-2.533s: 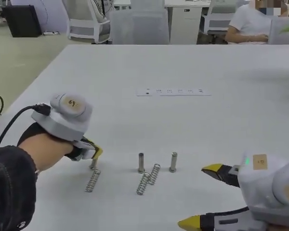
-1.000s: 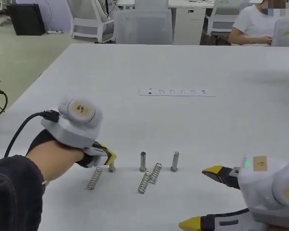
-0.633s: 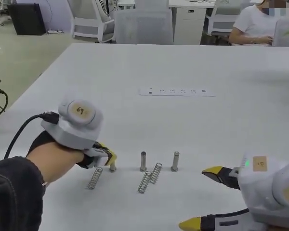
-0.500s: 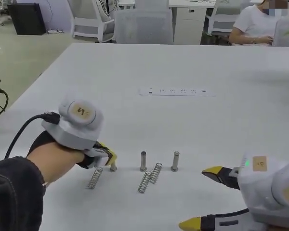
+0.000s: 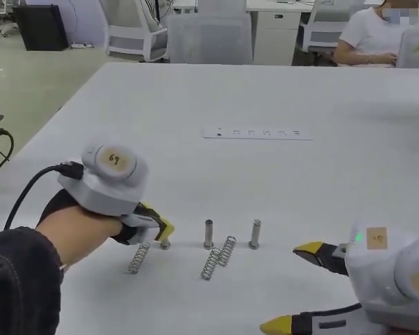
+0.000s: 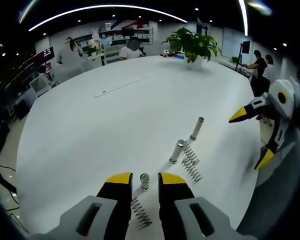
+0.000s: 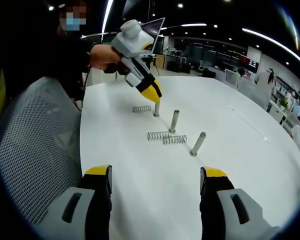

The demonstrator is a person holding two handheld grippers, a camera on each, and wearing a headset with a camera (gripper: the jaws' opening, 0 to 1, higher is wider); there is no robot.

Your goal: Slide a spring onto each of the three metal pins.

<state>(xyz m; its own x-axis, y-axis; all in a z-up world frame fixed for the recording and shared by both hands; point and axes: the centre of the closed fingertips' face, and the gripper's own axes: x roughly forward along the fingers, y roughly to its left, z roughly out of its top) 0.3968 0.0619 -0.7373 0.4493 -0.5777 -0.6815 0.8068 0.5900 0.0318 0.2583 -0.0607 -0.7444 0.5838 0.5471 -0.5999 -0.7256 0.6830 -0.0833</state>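
Left hand-held gripper (image 6: 145,178) is down at the white worktop (image 5: 195,105), jaws narrow, tips straddling the nearest pin (image 6: 145,181). The pin stands upright between them, and the left gripper view shows a thin gap on each side, so it's not clamped. One spring (image 6: 140,212) lies flat just under and behind those tips. Past the tips the middle pin (image 6: 177,151) and far pin (image 6: 197,128) stand upright in a row, and two springs (image 6: 191,162) lie side by side, touching, beside the middle pin. Right hand-held gripper (image 7: 155,173) hangs above the worktop with jaws wide and nothing in them, well apart from the pins and ahead of the row. A power strip (image 5: 257,132) lies farther out. In the room: office chairs (image 5: 209,35), a potted plant (image 6: 192,45), a seated person (image 5: 370,35).
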